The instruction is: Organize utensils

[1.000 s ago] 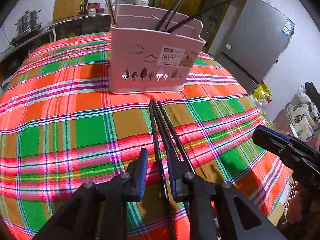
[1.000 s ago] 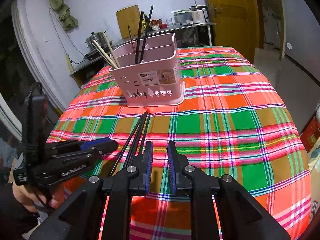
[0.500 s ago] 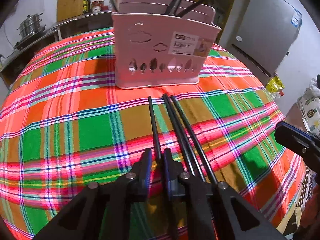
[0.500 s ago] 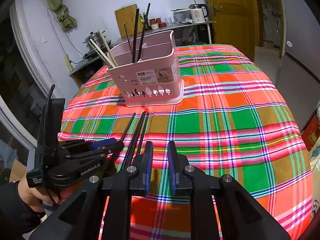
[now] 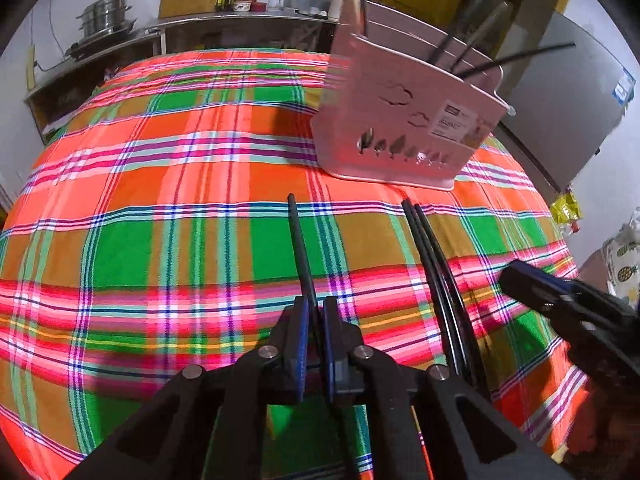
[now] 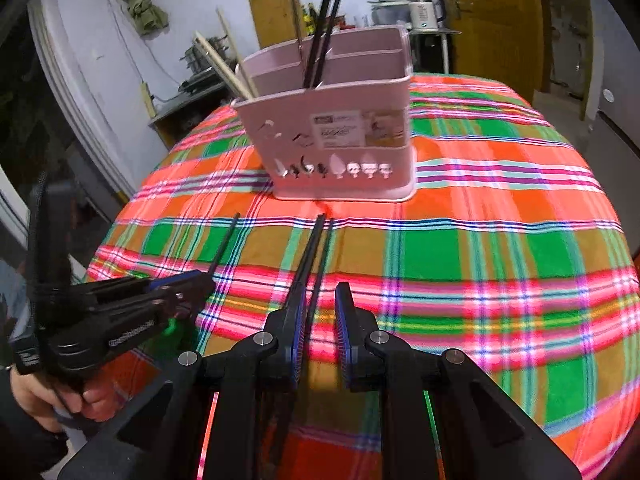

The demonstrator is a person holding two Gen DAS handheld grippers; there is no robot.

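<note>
Left gripper [image 5: 313, 340]: I have its fingers clamped on one black chopstick [image 5: 299, 248], long axis pointing toward the basket [image 5: 404, 128].
Right gripper [image 6: 320, 328]: fingers apart, the chopstick pair [image 6: 310, 264] between them on the table [image 6: 480, 248], unpinched.

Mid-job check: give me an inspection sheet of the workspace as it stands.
Surface: table under a plaid cloth.
Job's things: pink utensil basket upright, holding black and wooden chopsticks; one black chopstick in the left gripper; two more black chopsticks lying together on the cloth.
Clutter: nothing seen on the cloth.
Grippers: left gripper shut on the chopstick; right gripper open above the pair.
Cables: black strap on the left handle.
Surroundings: counter with steamer pot, kettle, yellow door.
</note>
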